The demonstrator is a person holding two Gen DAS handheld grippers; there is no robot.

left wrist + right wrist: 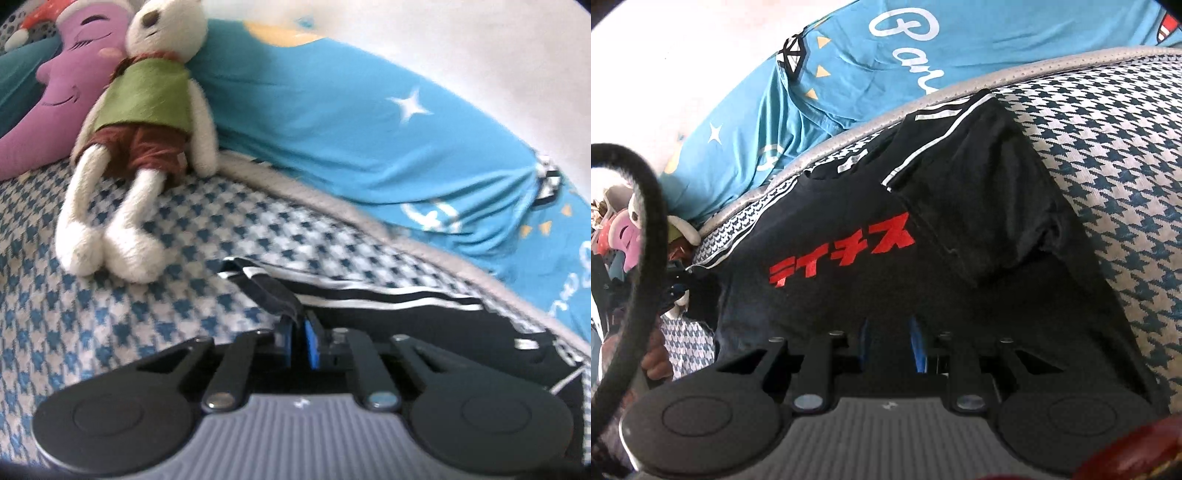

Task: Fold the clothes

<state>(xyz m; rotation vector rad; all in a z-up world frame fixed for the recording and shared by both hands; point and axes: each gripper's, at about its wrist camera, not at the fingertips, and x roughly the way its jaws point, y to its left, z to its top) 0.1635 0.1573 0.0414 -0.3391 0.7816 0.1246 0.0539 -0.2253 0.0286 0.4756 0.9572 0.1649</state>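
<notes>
A black T-shirt (923, 236) with white stripes and red lettering lies on a blue-and-white houndstooth bed cover (1126, 155). Its right sleeve is folded in over the body. In the left wrist view the shirt (406, 317) lies low at the right. My left gripper (297, 332) is shut on the striped edge of the left sleeve (266, 288) and lifts it a little. My right gripper (890, 343) sits over the shirt's lower edge with its blue pads apart, nothing held between them.
A white plush rabbit (147, 110) in a green vest and a purple moon cushion (62, 85) lie at the head of the bed. A blue pillow (351, 118) lines the wall side. A black cable (646, 221) loops at the left of the right wrist view.
</notes>
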